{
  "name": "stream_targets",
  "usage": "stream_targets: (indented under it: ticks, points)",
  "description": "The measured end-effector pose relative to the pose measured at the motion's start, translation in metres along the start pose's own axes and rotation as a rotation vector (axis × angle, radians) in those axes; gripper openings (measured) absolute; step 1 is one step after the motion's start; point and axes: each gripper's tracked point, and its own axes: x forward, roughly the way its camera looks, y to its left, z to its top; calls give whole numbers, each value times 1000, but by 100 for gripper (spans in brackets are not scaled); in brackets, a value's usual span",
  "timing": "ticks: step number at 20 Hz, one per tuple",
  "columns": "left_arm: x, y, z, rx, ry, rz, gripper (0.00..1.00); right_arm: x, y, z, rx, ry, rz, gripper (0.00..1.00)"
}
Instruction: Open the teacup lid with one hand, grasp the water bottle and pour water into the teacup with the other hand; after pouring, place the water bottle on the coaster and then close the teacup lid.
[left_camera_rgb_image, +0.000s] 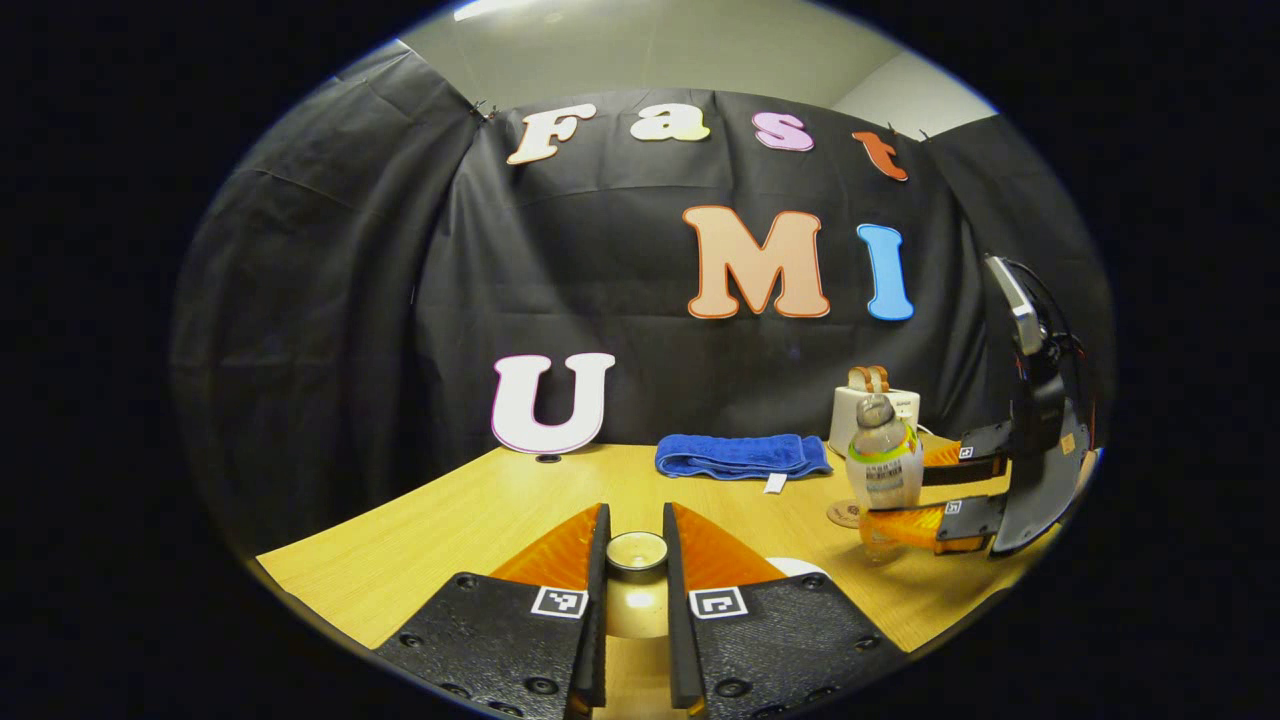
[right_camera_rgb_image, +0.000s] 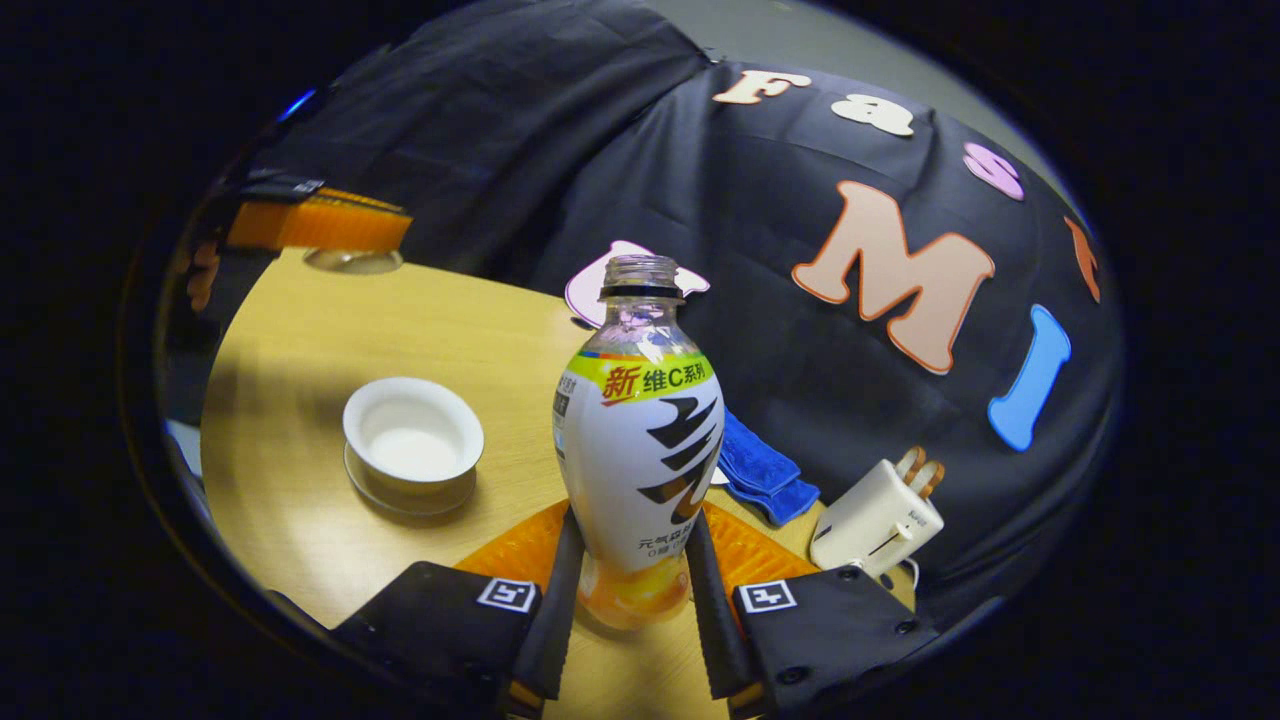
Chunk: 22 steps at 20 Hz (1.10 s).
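the wooden table (right_camera_rgb_image: 300, 330) is carrying everything, and the teacup (right_camera_rgb_image: 413, 440) is serving as your landmark here. in the right gripper view the teacup is sitting open and upright on its saucer (right_camera_rgb_image: 400, 497), its bowl showing white inside.

the blue towel (left_camera_rgb_image: 742, 455) is lying folded toward the back wall, well beyond the teacup, and the white toaster (left_camera_rgb_image: 868, 410) is standing just beside the towel's far end, farther again from the teacup, with two slices showing in its slots.

you are holding the water bottle (right_camera_rgb_image: 640, 440) in the right gripper (right_camera_rgb_image: 627, 570); both fingers are pressing on its lower body, one on each side. the bottle is standing upright with no cap on its neck, to the side of the teacup and apart from it. in the left gripper view, the bottle's base appears to be hanging just above the table, with the coaster (left_camera_rgb_image: 843, 515) lying close beside it.

you are pinching the teacup lid (left_camera_rgb_image: 637, 551) in the left gripper (left_camera_rgb_image: 637, 560), fingers closed onto its two sides. in the right gripper view that gripper and lid are sitting well apart from the teacup, toward the far edge of the table.
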Motion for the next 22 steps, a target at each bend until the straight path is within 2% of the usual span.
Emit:
stream_targets:
  ticks: [3, 10, 12, 17, 22]
  points:
    - [-1, -7, -1, -7, 2, -16, 22, 10, -18, 1, 143, -13, -28, 57]
    - [-2, -12, 1, -12, 4, -30, 22, 38, -70, -6, 300, -64, -165, 58]
    - [-3, -13, 1, -13, 4, -32, 22, 47, -78, -9, 354, -72, -178, 58]
    - [-7, -13, 3, -10, -1, -35, 22, 67, -92, -28, 445, -62, -213, 58]
    - [-10, -13, 5, -5, -5, -35, 23, 79, -101, -46, 485, -34, -247, 61]
